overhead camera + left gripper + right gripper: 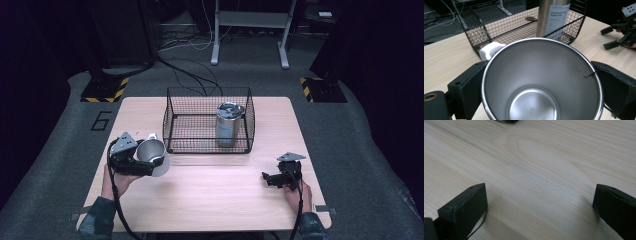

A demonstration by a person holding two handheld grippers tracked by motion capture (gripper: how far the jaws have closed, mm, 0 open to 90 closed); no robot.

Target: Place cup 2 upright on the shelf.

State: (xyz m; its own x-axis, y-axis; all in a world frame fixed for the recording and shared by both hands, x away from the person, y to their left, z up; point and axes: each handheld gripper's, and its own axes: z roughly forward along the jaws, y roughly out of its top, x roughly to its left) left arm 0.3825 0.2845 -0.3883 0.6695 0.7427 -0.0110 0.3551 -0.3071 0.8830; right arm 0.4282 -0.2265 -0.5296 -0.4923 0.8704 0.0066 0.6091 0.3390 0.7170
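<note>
Left gripper (145, 159) clamps the shiny steel mug with white handle (541, 80) just outside the black wire basket (172, 112), right gripper (274, 179) wide and empty; smooth walls might slip between jaws

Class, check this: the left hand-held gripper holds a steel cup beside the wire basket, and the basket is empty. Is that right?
Not quite. The wire basket is not empty: a steel tumbler stands in it, as the high view shows. The left hand-held gripper does hold the steel cup beside it.
</note>
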